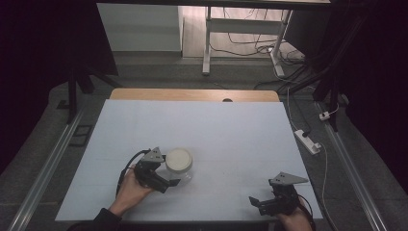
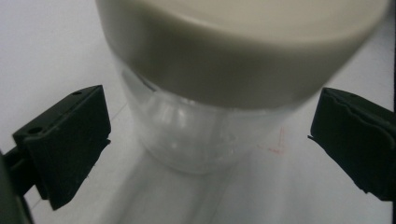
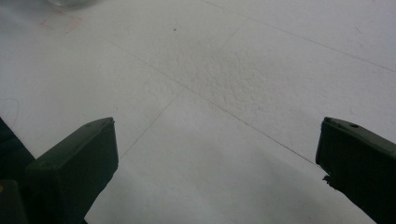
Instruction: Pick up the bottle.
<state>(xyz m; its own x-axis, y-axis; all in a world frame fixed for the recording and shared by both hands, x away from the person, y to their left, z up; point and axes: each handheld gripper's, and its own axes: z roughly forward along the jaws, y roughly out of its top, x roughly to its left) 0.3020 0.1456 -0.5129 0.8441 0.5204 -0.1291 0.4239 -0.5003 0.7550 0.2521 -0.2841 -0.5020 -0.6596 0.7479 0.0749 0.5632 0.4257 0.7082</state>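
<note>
The jar [image 1: 179,163] is a short, round one with a clear body and a wide, flat, cream-coloured lid [image 2: 243,42] that covers its whole top. From my left gripper view the lid overhangs a see-through wall, and through that wall I make out only pale blurs and reflections, so I cannot tell what is inside, if anything. I find no brand, label or print on the lid or the body from here. The only mark close by is a small, faint red outline [image 2: 276,145] on the white surface [image 1: 226,130] just beside the jar's base; it is too faint for me to read as writing.

The jar stands upright on the surface, left of the middle and toward my near edge. My left gripper [image 1: 169,182] is right at it, and its jaws are spread wide with the jar between them. Both jaws stand clear of the glassy wall, one on each side, neither touching.

My right gripper [image 1: 254,201] sits well apart from the jar, low at the near right corner of the surface. Its jaws are also spread wide, with nothing between them but bare white surface marked by thin lines. In my right gripper view a faint reddish square [image 3: 60,21] shows far up at the left, next to a sliver of the clear jar.
</note>
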